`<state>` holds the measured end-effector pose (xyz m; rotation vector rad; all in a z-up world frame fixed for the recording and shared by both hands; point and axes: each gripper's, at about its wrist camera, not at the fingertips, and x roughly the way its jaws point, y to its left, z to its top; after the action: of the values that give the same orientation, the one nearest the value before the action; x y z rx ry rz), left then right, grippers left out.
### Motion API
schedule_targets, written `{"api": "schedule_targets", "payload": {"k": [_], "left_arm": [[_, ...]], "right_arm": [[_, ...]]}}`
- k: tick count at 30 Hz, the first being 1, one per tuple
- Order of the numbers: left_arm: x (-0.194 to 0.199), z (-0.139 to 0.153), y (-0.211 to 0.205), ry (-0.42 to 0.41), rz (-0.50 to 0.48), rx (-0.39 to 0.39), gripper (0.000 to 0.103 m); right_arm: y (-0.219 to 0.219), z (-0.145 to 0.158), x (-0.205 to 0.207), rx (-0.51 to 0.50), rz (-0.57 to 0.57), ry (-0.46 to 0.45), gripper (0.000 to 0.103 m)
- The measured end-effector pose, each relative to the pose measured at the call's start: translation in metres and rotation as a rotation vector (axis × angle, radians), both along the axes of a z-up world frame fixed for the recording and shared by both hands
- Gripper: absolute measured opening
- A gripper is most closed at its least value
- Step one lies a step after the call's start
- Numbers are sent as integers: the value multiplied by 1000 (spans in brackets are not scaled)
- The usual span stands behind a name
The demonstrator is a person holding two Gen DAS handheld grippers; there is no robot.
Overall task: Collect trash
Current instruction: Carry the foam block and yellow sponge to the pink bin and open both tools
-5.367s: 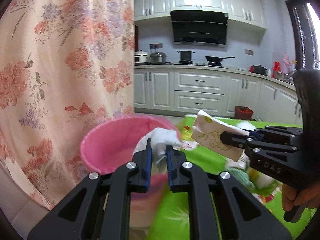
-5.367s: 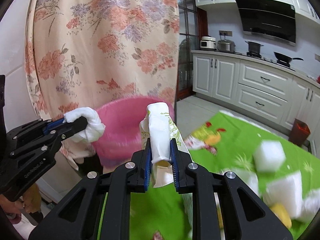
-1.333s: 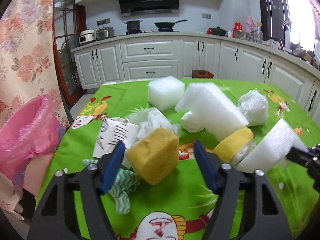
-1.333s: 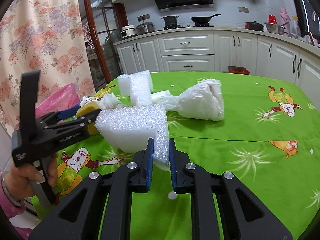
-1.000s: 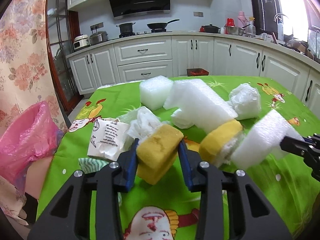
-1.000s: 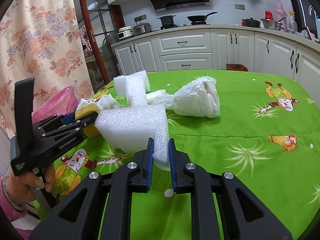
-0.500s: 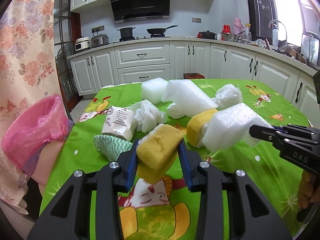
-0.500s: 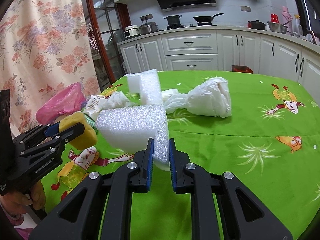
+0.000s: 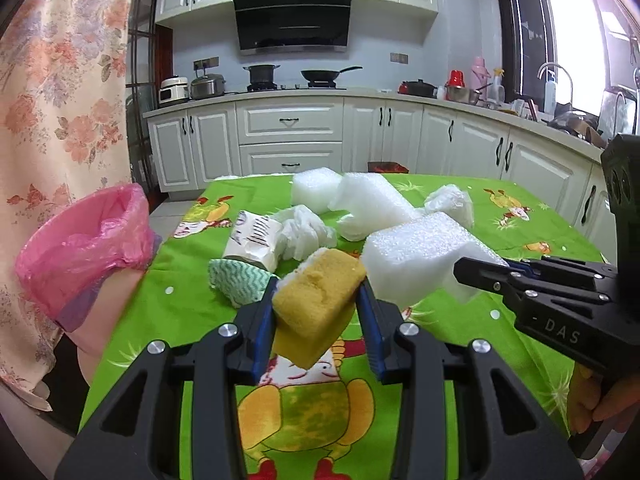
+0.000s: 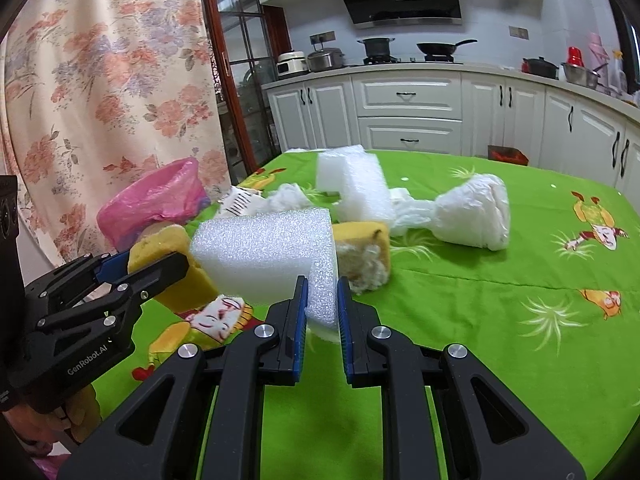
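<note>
Since the pink bin (image 9: 86,240) sits off the tabletop (image 9: 500,320) edge at left, both loads are held lifted clear: foam (image 10: 264,254) pinched tight by right gripper (image 10: 322,312), sponge (image 9: 318,300) clamped in part-open left gripper (image 9: 318,316) fingers.

Left gripper (image 9: 318,310): jaws partly closed, blue pads pressed on both sides of a yellow sponge (image 9: 318,300), which is carried clear of the surface below. It points forward and slightly downward. In the right wrist view its black body sits at lower left, with fingers of the person's left hand (image 10: 78,416) wrapped round the handle.

Right gripper (image 10: 322,308): jaws nearly together, pinching the thin lower leg of a white foam block (image 10: 268,254). The right hand (image 9: 604,408) grips its handle at the far right edge.
</note>
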<state>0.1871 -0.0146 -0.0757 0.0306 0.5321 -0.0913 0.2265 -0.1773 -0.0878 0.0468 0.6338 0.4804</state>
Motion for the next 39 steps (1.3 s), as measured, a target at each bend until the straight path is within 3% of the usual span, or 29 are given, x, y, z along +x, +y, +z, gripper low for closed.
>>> {"api": "schedule_targets", "payload": {"k": [10,23,33,39], "left_arm": [[-15,10,41,-29,84,-44,37],[-25,35,111,-98,234,-74,37],[-2,71,184,-176,350,-39,38],[23,76,230,-177,413,-28,39]], "right_arm": [[31,13,6,2,43,-17,15],[121,42,21,-9,208,-87,15],[190,76,59,27,274,-140,15],[236,81,88,45,315,-110,15]]}}
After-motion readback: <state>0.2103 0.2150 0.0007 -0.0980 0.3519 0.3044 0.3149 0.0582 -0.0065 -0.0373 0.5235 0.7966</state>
